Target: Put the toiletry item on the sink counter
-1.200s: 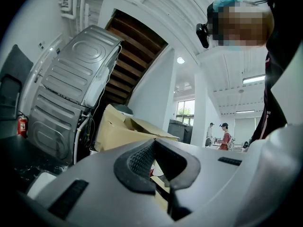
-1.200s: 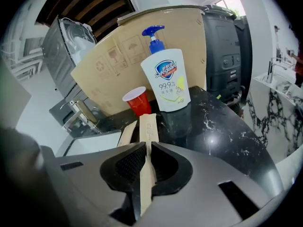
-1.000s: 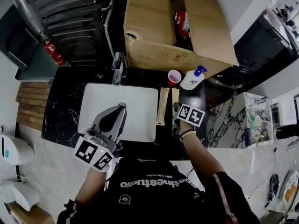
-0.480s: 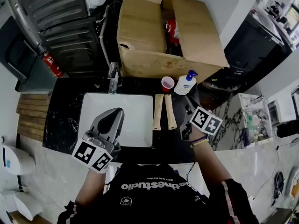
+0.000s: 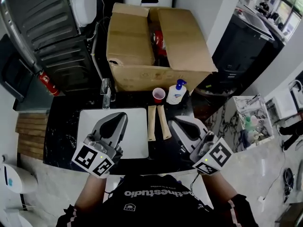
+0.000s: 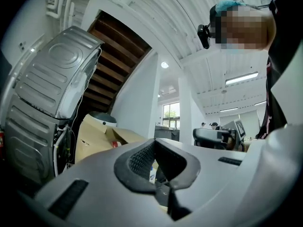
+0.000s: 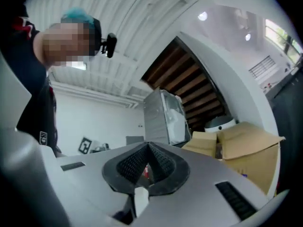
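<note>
Two long tan toiletry packs (image 5: 151, 122) (image 5: 164, 121) lie side by side on the black sink counter (image 5: 61, 126), just right of the white basin (image 5: 135, 136). My right gripper (image 5: 174, 123) hovers right of them, raised and roughly level; its jaws have just closed and stand shut with nothing between them (image 7: 147, 148). My left gripper (image 5: 120, 115) hangs over the basin, shut and empty (image 6: 155, 142). Neither gripper touches the packs.
Behind the packs stand a red cup (image 5: 158, 95) and a white pump bottle (image 5: 176, 92). An open cardboard box (image 5: 156, 46) fills the back. The faucet (image 5: 106, 93) stands behind the basin. A grey machine (image 5: 47, 27) is at the left, and shelves (image 5: 251, 122) are at the right.
My right gripper has come away from the right-hand tan pack, risen and turned from pointing down to about level. The pack stays on the counter. My left gripper has risen a little.
</note>
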`<state>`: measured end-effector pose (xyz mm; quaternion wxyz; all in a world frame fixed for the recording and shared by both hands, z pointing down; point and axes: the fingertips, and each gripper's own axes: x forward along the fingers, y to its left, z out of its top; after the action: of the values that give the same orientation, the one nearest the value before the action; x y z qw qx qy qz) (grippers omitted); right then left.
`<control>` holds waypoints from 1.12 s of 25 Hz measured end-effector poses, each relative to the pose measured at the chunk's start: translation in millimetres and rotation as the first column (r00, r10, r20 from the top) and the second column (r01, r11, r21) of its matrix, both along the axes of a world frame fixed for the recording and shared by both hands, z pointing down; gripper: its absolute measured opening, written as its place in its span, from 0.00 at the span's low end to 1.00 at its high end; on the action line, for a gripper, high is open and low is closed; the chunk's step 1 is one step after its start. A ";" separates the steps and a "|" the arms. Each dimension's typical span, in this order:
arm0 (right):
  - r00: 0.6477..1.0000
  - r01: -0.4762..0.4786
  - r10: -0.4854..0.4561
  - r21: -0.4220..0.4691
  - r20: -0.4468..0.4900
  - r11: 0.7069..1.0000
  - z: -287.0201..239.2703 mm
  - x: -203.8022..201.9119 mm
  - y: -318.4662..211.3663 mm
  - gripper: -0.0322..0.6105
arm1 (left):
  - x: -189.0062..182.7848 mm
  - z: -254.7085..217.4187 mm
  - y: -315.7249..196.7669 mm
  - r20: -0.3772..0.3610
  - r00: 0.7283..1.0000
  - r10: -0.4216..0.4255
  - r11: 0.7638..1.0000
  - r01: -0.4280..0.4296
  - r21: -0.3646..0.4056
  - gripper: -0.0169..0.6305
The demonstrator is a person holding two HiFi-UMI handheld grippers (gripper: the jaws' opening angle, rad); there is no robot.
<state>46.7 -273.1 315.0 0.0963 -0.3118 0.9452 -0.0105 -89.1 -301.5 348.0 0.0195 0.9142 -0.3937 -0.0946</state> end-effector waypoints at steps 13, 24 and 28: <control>0.993 -0.065 0.064 -0.010 -0.099 0.998 12.1 19.4 17.7 0.11 | 54.8 -2.8 11.7 0.058 0.988 0.143 0.989 -0.145 0.035 0.05; 0.993 -0.086 0.085 -0.021 -0.078 0.996 11.7 26.2 14.4 0.11 | 65.3 3.0 6.7 0.040 0.987 0.158 0.987 -0.158 0.017 0.05; 0.993 -0.093 0.090 -0.030 -0.080 0.995 12.4 26.9 12.3 0.11 | 67.4 3.1 7.3 0.037 0.986 0.163 0.987 -0.163 0.013 0.05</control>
<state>73.6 -260.7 327.4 0.0541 -0.3565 0.9327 -0.0099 -21.7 -294.2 351.1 0.0128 0.9450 -0.3172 -0.0792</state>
